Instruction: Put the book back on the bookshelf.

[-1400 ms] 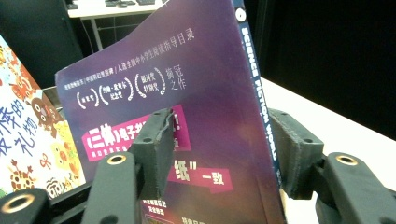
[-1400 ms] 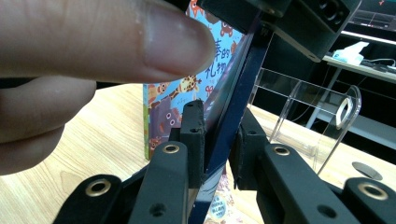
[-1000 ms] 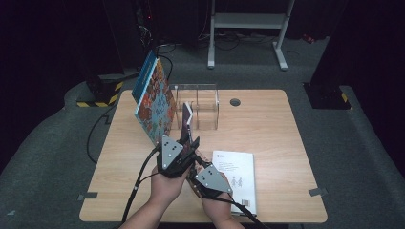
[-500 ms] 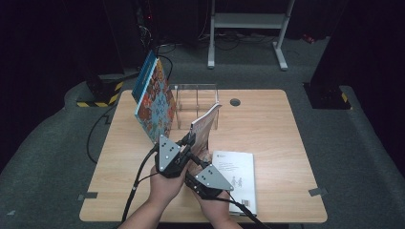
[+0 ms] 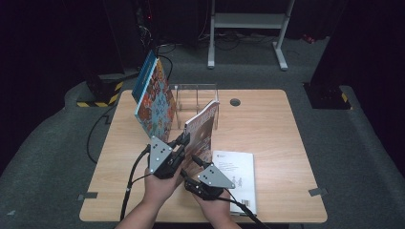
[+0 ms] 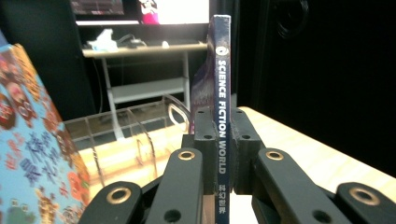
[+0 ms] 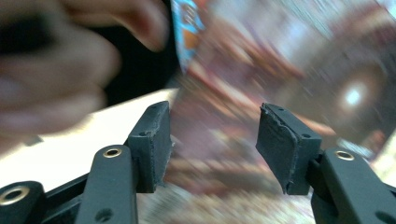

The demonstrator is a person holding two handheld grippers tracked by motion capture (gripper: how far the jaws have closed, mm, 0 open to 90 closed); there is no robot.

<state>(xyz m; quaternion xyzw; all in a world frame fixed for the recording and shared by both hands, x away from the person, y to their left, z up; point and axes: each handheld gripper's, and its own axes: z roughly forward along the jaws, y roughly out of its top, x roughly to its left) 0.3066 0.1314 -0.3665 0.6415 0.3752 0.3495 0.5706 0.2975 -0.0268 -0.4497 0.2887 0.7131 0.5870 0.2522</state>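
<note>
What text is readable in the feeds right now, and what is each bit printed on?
"SCIENCE FICTION WORLD": spine of the magazine clamped in the left tongs.
Small Chinese characters below that on the spine: too small to read surely.
Large characters on the colourful book at left: blurred, unreadable.
Print and barcode on the white booklet lying on the table: too small to read.

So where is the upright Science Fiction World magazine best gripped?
By its spine, low down, from the person's side. The magazine stands on edge with the thin spine facing the person, so flat jaws can pinch both covers across it. The left gripper is shut on it just there; the transparent rack blocks the far side.
</note>
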